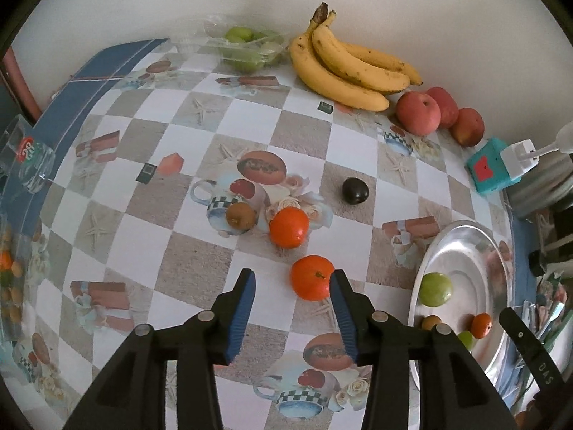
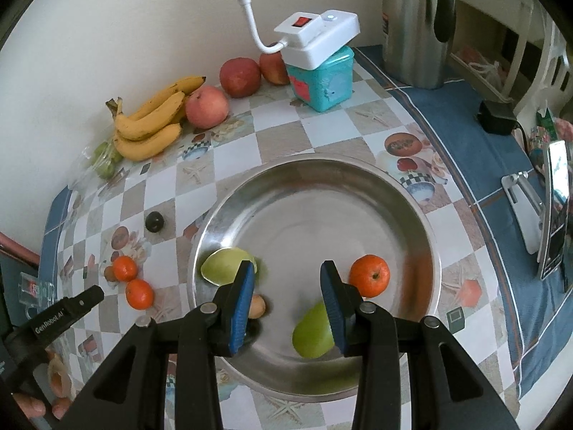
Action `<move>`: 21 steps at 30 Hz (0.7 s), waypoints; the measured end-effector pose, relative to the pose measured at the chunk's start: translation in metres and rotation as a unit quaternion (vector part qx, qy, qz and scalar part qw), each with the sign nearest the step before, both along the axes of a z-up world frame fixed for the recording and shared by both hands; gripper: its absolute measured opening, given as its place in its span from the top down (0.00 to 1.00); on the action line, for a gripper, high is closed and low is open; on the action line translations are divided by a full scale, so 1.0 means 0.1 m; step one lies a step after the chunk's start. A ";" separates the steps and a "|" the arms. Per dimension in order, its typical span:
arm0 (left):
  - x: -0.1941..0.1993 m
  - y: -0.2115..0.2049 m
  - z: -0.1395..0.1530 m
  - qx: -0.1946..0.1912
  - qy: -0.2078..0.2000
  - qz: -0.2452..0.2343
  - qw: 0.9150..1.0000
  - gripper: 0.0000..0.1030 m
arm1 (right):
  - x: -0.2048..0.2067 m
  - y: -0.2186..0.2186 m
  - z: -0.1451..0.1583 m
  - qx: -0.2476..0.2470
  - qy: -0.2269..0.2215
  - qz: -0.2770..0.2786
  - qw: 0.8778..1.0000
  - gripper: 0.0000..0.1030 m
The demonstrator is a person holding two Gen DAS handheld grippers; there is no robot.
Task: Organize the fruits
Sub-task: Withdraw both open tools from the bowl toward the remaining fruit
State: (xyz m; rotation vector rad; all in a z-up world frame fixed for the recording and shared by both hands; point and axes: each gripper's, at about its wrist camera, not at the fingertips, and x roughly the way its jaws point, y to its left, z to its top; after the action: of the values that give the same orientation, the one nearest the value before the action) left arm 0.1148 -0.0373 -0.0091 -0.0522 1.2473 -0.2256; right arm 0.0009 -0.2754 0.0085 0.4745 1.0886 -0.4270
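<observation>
Right wrist view: "GenRobot AI" on left gripper [image 2: 77, 304]; both grippers' fingers wide apart, empty.

plate [image 2: 412, 193]: shiny metal | kettle [image 2: 412, 25]: brushed steel | tablecloth [image 1: 250, 132]: printed

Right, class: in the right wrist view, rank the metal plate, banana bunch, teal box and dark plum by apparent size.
1. metal plate
2. banana bunch
3. teal box, though it sits farther away, so it ranks loosely
4. dark plum

Teal box [image 2: 324, 82] under white switch unit [image 2: 317, 34], steel kettle [image 2: 415, 25] nearby
</observation>
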 end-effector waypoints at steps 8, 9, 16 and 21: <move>-0.03 -0.08 -0.05 0.007 0.008 -0.012 1.000 0.36 | 0.01 0.03 -0.02 -0.003 0.011 0.002 1.000 0.53; -0.04 -0.10 -0.08 0.011 0.011 -0.016 1.000 0.26 | 0.02 0.03 -0.04 -0.004 0.015 0.001 1.000 0.44; -0.14 -0.30 -0.31 0.032 0.033 -0.051 0.998 0.06 | 0.03 0.00 -0.19 -0.010 0.051 -0.003 0.999 0.28; -0.18 -0.35 -0.33 0.039 0.027 -0.057 0.997 0.00 | 0.02 -0.02 -0.25 -0.008 0.058 -0.006 0.998 0.20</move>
State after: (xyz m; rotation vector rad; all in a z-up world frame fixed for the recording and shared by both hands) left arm 0.0967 -0.0722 -0.0422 0.0803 1.3131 -0.2749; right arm 0.0033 -0.2777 -0.0165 0.4454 1.1944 -0.4778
